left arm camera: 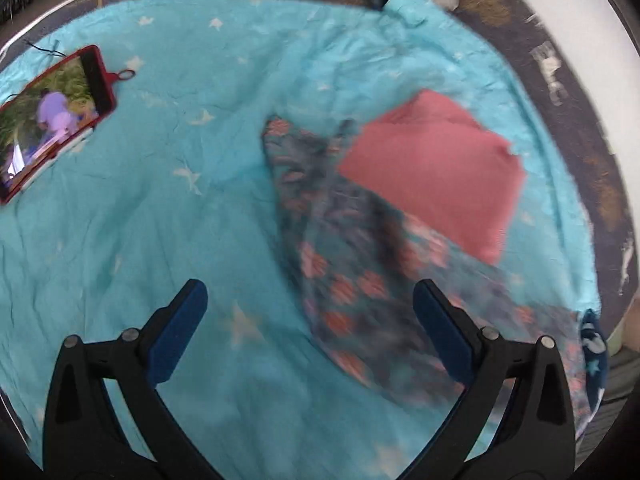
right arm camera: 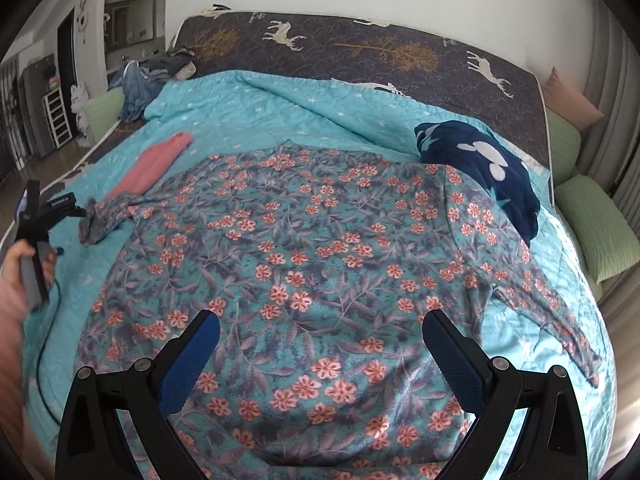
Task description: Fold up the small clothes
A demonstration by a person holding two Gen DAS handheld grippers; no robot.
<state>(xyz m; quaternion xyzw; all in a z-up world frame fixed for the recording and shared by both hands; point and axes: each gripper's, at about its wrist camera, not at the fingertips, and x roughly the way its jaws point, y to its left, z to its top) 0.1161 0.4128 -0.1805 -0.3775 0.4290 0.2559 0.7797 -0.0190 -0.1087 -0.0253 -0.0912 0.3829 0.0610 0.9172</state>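
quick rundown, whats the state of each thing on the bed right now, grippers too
floral garment: spread flat, unfolded, one sleeve bunched
pink garment: folded, lying beside the floral one
navy blanket: crumpled, on the quilt
phone: lying flat, screen on
turquoise quilt: spread out, wrinkled
left gripper: open, empty
right gripper: open, empty, over the floral garment

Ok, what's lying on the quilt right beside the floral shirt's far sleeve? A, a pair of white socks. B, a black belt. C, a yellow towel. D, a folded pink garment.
D: the folded pink garment lies on the turquoise quilt next to the sleeve of the floral shirt; both hand-held grippers are open.
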